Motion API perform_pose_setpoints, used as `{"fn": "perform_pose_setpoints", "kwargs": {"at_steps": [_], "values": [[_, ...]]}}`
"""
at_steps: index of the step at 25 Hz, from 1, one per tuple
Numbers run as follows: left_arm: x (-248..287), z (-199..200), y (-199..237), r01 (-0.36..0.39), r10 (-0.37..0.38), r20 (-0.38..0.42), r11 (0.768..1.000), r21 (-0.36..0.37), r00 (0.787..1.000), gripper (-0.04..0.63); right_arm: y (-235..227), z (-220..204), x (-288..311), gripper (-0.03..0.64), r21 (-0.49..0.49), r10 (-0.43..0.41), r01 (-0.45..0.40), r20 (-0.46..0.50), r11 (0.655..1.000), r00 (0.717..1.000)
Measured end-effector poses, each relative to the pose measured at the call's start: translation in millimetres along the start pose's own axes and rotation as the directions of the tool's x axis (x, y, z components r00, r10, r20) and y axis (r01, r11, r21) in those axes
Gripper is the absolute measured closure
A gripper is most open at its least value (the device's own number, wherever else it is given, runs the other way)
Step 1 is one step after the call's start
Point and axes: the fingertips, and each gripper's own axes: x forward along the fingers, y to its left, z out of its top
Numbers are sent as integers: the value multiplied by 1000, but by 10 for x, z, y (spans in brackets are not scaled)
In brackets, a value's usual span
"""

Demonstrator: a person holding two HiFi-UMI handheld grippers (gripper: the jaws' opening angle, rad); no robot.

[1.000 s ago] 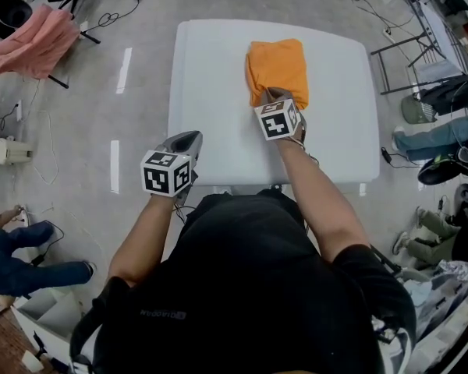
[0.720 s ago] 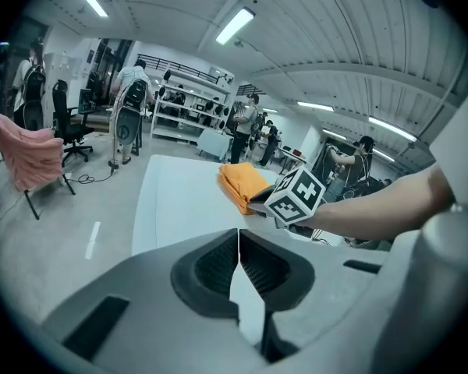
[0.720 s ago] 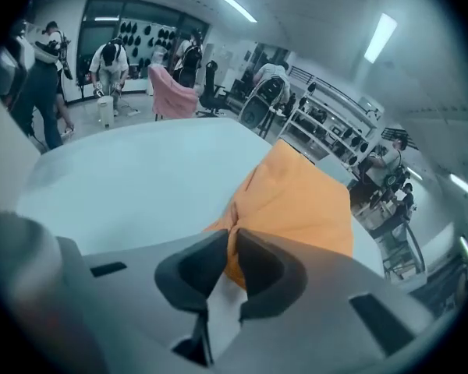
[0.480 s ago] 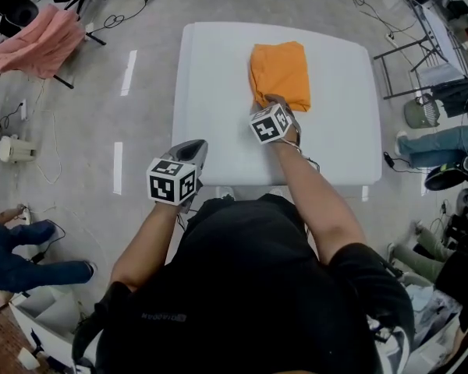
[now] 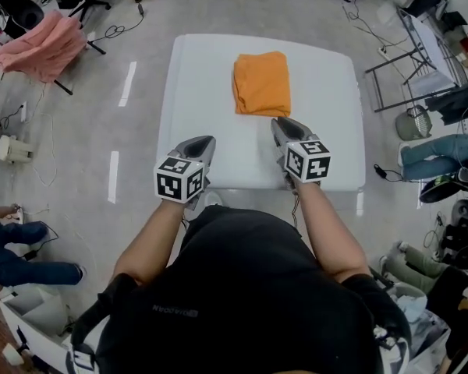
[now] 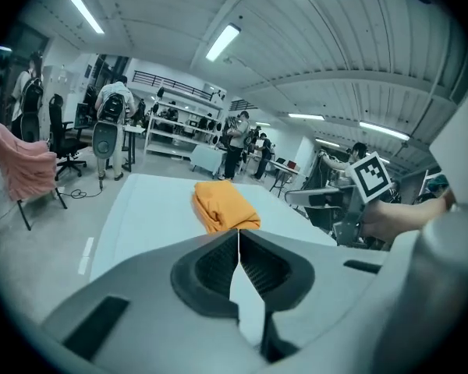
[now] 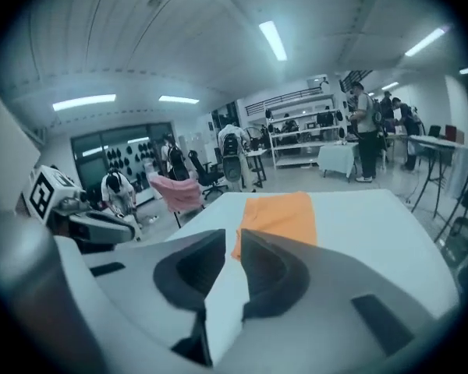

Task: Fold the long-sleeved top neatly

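The orange long-sleeved top (image 5: 262,84) lies folded into a compact rectangle on the far half of the white table (image 5: 203,92); it also shows in the gripper views (image 6: 225,205) (image 7: 279,213). My left gripper (image 5: 205,140) (image 6: 239,232) hovers at the table's near left edge, shut and empty. My right gripper (image 5: 278,121) (image 7: 234,236) hangs just short of the top's near edge without touching it. Its jaws stand a narrow gap apart and are closing, with nothing between them.
A pink cloth (image 5: 43,41) drapes over a chair at the far left. A metal rack (image 5: 398,61) and seated people's legs (image 5: 433,139) crowd the right side. Another person (image 5: 15,263) sits on the floor at the left, with cables nearby.
My right gripper has let go of the top's near edge and drawn back toward the table's near edge. The left gripper has shifted slightly toward the table.
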Motion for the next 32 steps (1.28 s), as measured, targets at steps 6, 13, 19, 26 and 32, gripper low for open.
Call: {"fn": "perform_pose_setpoints", "kwargs": {"at_steps": [6, 13, 19, 26, 32], "values": [[74, 58, -557, 19, -20, 27, 999, 36, 999, 586, -152, -153, -796, 611, 58, 55, -60, 74, 997, 996], [-14, -5, -744, -19, 18, 39, 999, 40, 999, 586, -295, -229, -1189, 614, 30, 55, -59, 121, 998, 991], [-56, 51, -803, -35, 32, 55, 998, 51, 998, 586, -344, -200, -1290, 614, 26, 50, -54, 143, 998, 989], [-91, 108, -771, -53, 48, 73, 997, 60, 996, 586, -348, -176, -1288, 614, 35, 54, -60, 147, 998, 988], [-114, 112, -771, -56, 51, 77, 996, 62, 996, 586, -340, -175, -1264, 614, 36, 63, -68, 140, 997, 988]]}}
